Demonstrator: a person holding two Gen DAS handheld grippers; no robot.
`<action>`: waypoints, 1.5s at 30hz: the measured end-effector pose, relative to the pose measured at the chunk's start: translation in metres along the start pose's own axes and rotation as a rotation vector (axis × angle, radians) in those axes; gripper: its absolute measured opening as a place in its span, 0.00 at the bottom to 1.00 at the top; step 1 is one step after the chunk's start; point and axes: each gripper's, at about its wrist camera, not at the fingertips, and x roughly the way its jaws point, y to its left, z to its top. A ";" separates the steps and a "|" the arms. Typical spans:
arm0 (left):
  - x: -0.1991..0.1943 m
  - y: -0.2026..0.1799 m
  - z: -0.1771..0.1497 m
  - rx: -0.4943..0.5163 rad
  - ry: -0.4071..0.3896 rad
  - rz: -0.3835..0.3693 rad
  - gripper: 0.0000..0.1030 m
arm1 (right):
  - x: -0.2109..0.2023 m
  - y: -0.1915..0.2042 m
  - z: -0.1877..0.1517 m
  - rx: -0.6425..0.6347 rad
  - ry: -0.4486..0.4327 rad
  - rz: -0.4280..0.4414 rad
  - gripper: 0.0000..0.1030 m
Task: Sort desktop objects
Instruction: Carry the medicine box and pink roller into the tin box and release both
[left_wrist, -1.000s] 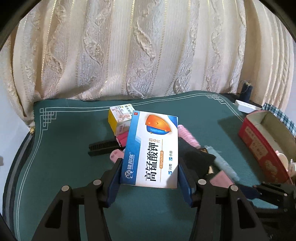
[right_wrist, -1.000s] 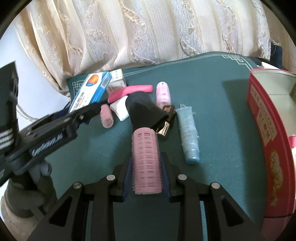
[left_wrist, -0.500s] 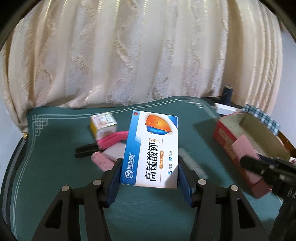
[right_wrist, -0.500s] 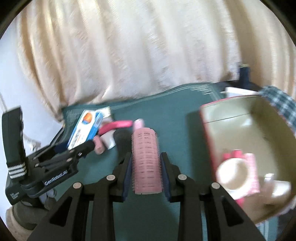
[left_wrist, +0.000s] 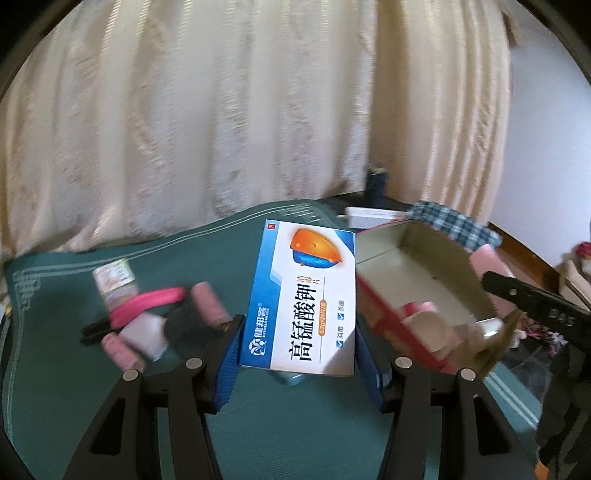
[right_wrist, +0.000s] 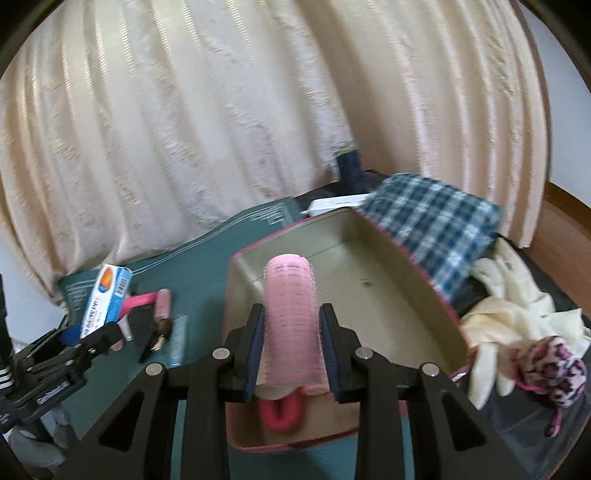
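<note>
Pink hair roller (right_wrist: 291, 314) sits clamped lengthwise between the blue pads of the right gripper (right_wrist: 291, 325), held above the open red tin box (right_wrist: 417, 295) — inside it lie a few pink items. Blue-and-white medicine box (left_wrist: 303, 295) is pinched flat in the left gripper (left_wrist: 299, 350), over the green surface (left_wrist: 277, 424) just beside the tin, while more rollers (left_wrist: 210, 302) and a pink band (left_wrist: 147, 301) lie scattered farther left.

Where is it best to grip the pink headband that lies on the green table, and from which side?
Probably the middle of the pink headband, from above, jaws across its narrow width. It lies flat as a long thin strip, its near end resting on the small box and clutter; the middle looks most exposed. Blur hides finer detail.
</note>
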 end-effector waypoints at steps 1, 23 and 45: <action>-0.001 -0.007 0.002 0.010 -0.004 -0.016 0.56 | -0.001 -0.004 0.001 0.006 -0.004 -0.010 0.31; 0.036 -0.097 0.044 0.023 0.007 -0.332 0.82 | -0.006 -0.051 0.005 0.075 -0.014 -0.118 0.39; 0.003 0.037 -0.001 -0.147 -0.010 0.003 0.82 | 0.004 0.045 -0.010 -0.061 0.029 0.053 0.52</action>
